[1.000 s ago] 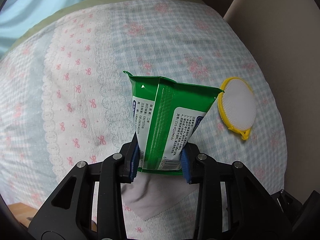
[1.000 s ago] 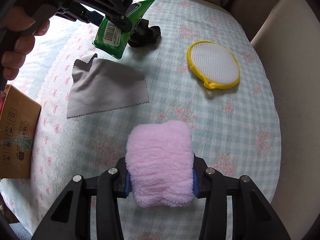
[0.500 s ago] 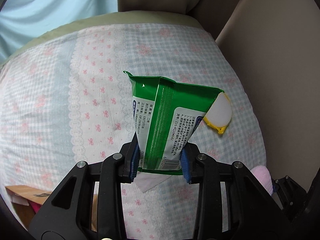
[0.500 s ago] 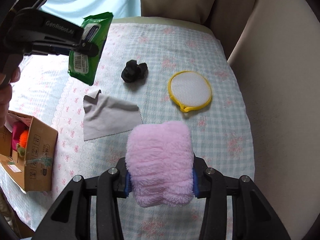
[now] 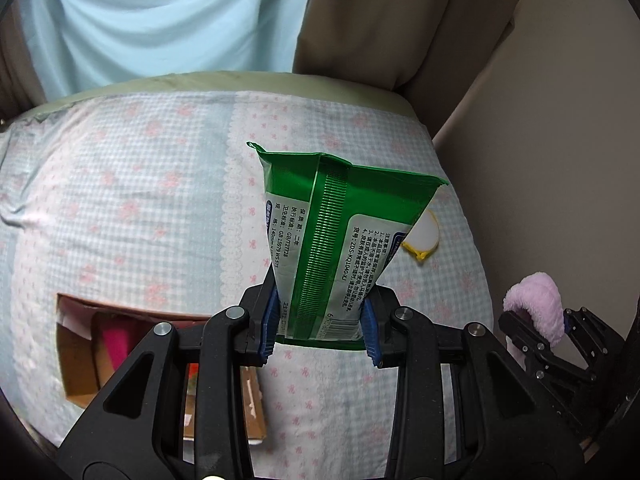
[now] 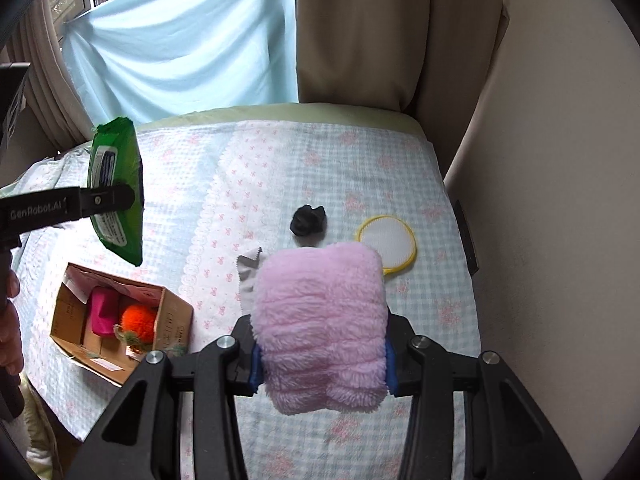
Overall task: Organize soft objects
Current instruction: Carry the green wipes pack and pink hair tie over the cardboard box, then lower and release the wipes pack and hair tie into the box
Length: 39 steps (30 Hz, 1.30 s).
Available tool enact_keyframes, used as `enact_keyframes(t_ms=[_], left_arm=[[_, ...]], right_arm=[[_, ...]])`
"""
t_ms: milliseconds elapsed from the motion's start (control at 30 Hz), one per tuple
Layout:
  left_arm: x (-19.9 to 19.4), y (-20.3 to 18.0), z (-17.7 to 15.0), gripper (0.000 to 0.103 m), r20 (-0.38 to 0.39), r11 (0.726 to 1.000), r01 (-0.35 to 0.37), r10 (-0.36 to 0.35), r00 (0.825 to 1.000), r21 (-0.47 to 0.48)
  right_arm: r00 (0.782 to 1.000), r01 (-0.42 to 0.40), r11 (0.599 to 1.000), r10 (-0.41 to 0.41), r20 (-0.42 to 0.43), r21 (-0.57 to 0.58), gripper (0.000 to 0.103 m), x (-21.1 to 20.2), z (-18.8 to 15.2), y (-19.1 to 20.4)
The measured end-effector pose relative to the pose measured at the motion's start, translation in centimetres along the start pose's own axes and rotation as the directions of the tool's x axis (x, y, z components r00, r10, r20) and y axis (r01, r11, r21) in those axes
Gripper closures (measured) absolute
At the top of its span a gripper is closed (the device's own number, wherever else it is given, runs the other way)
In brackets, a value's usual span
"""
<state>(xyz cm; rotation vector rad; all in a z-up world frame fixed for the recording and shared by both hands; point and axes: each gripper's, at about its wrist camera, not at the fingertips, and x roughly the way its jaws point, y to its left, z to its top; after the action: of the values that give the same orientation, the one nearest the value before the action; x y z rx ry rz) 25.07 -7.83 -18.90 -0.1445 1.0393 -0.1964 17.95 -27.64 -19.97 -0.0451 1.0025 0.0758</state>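
**Both hands full, box waiting below**

The left hand-held gripper is closed tight on the bottom edge of a green wipes pack, so the pack stands up from the blue pads with its crimped top seam fanning out above. Held by the end like that, it hangs free of the cloth-covered worktop and, from the right wrist view, sits high over the near-left corner, just above and beyond the open cardboard box.

The right hand-held gripper is likewise clamped, on a folded pink fluffy cloth that bulges over both fingers; the squeeze looks firm enough to carry such a soft bundle without it sagging out.

The box already holds a magenta item and an orange fuzzy ball (so it seems to be the collecting place). My guess is the pack goes in first, the pink cloth after.

Left on the worktop are a grey cloth, partly hidden by the pink bundle, a black crumpled thing and a yellow-rimmed round pad, all well apart from the box.
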Motion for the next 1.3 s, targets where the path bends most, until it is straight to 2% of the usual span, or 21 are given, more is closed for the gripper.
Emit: enact_keyframes(t_ms=[300,500,600,800,967,1167,1300], left_arm=[[-7.2,7.9,-4.4,0.072,0.021,0.994,-0.054,0.056,0.998,-0.096],[-9.0,14.8,-6.8,0.072,0.002,0.989,-0.052,0.053,0.999,-0.139],[-8.9,18.6,-7.7,0.072,-0.029,0.988,-0.046,0.042,0.999,-0.15],[-6.2,25.6,-8.6,0.072,-0.116,0.987,-0.041,0.023,0.993,-0.153],[-2.4,29.1,-9.3,0.072,-0.209,0.991,-0.039,0.012,0.978,-0.125],[2.6,30.5,-10.5,0.072,-0.308,0.995,-0.03,-0.001,0.951,-0.096],[5.7,31.1,-11.9,0.072,-0.366,0.997,-0.045,0.019,0.93,-0.06]], right_arm=[[0.992,-0.117,0.989,0.12,0.024,-0.092,0.062,-3.5,0.5,8.8],[0.974,-0.224,0.972,0.225,-0.002,-0.076,0.062,-3.5,0.1,15.9],[0.975,-0.224,0.972,0.223,-0.024,-0.069,0.062,-2.8,-0.3,19.6],[0.971,-0.224,0.975,0.224,-0.09,0.003,0.062,0.6,-1.4,25.4],[0.966,-0.203,0.978,0.209,-0.15,0.059,0.062,4.2,-2.7,28.9],[0.951,-0.175,0.98,0.193,-0.243,0.093,0.062,8.9,-4.5,31.2],[0.935,-0.176,0.978,0.203,-0.291,0.116,0.062,11.9,-5.5,31.8]])
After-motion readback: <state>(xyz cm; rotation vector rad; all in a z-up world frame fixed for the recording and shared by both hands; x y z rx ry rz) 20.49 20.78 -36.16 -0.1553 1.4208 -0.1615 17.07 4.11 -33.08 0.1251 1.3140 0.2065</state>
